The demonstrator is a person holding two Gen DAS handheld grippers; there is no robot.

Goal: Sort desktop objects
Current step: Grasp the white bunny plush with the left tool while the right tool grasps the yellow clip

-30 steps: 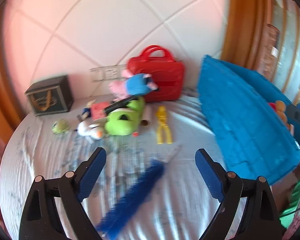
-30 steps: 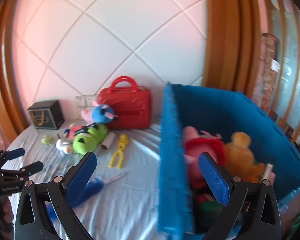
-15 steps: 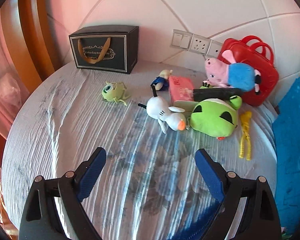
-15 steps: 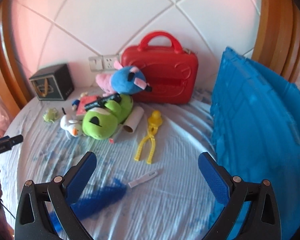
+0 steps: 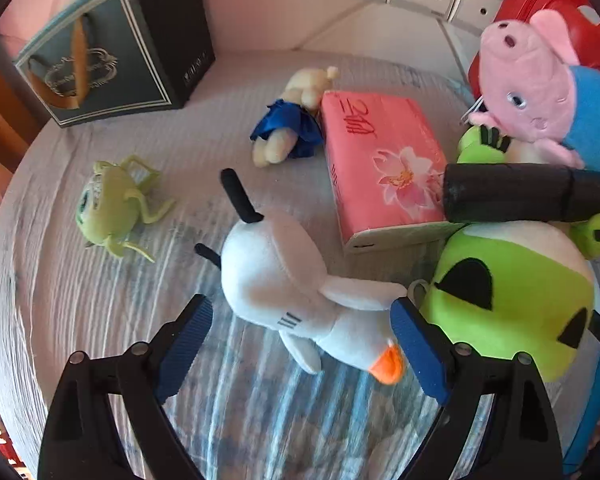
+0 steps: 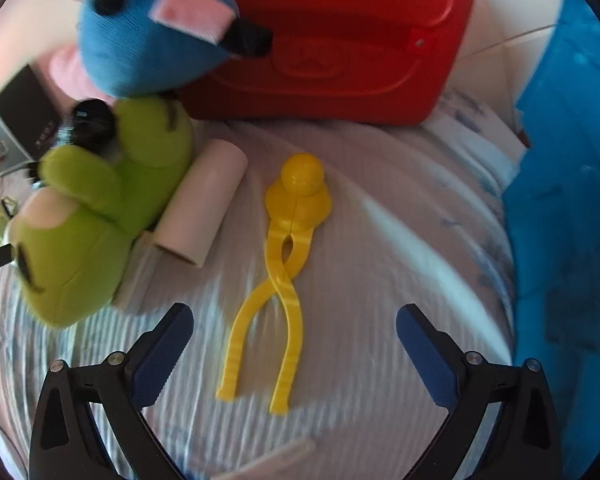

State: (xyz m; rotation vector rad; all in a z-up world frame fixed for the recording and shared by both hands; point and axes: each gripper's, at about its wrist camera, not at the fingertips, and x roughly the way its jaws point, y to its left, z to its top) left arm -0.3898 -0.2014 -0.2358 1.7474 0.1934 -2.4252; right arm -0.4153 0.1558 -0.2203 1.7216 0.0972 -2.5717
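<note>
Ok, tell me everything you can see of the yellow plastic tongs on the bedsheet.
The yellow plastic duck-headed tongs lie flat on the pale striped cloth, duck-shaped mould end pointing toward the red plastic case, the two ribbed handles crossing once and splaying toward the camera. They look like glossy, rigid moulded plastic in one colour throughout. The handle ends sit between the open fingers of the right hand-held gripper, which do not touch them. A pale cardboard tube lies beside them, apart.
</note>
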